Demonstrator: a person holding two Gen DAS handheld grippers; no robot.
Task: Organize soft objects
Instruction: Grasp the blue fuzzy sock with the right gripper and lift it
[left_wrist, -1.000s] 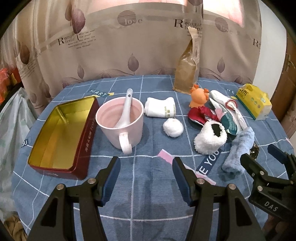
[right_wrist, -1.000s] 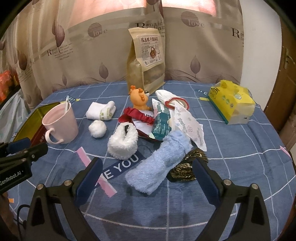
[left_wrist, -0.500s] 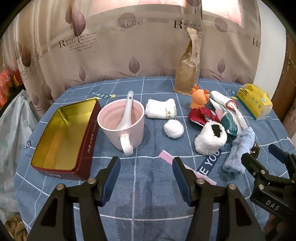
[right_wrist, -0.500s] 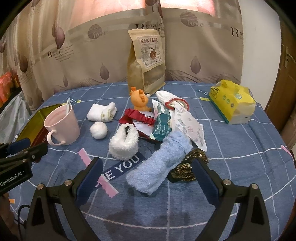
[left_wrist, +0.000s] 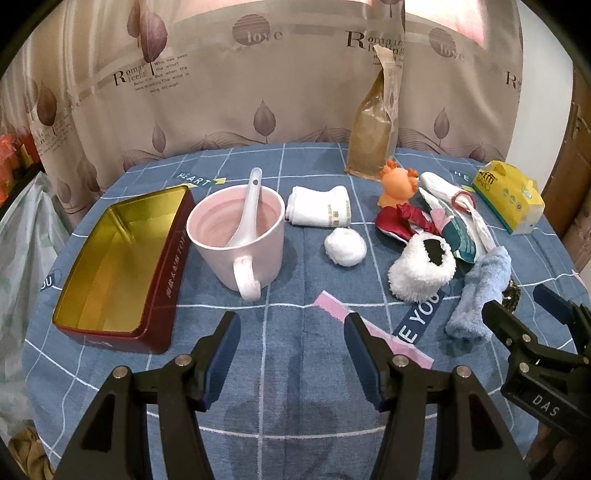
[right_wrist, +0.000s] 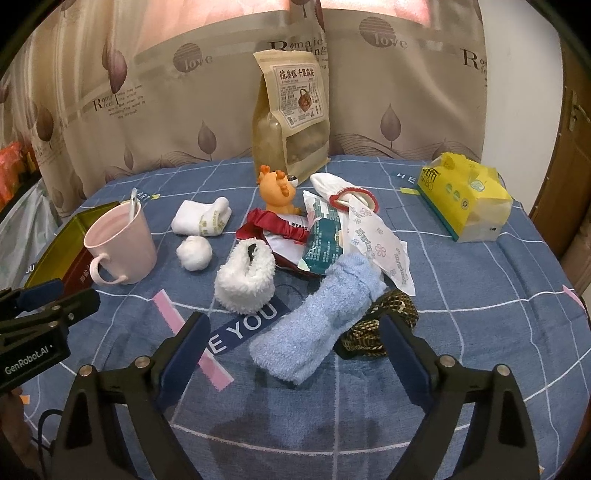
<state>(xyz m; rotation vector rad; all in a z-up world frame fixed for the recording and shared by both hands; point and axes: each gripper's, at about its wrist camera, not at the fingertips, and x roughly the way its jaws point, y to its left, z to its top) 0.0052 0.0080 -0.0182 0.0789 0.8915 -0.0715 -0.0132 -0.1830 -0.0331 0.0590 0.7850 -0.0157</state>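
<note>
A light blue fuzzy sock (right_wrist: 321, 317) lies just ahead of my open, empty right gripper (right_wrist: 295, 338); it also shows in the left wrist view (left_wrist: 480, 291). A white fluffy slipper sock (right_wrist: 245, 282) (left_wrist: 421, 271), a white sock ball (right_wrist: 194, 253) (left_wrist: 345, 246), folded white socks (right_wrist: 203, 220) (left_wrist: 319, 211) and a red satin scrunchie (right_wrist: 273, 227) lie on the blue tablecloth. An open red tin with gold inside (left_wrist: 118, 258) stands at the left. My left gripper (left_wrist: 291, 330) is open and empty, in front of the pink mug.
A pink mug with a white spoon (left_wrist: 240, 240) stands beside the tin. An orange dragon toy (right_wrist: 277, 192), snack packets (right_wrist: 325, 236), a brown snack bag (right_wrist: 291, 114), a yellow tissue pack (right_wrist: 465, 195) and a braided hair tie (right_wrist: 380, 325) are around. Curtain behind the table.
Both views have shifted very slightly; the objects lie where they were. Both grippers stay open.
</note>
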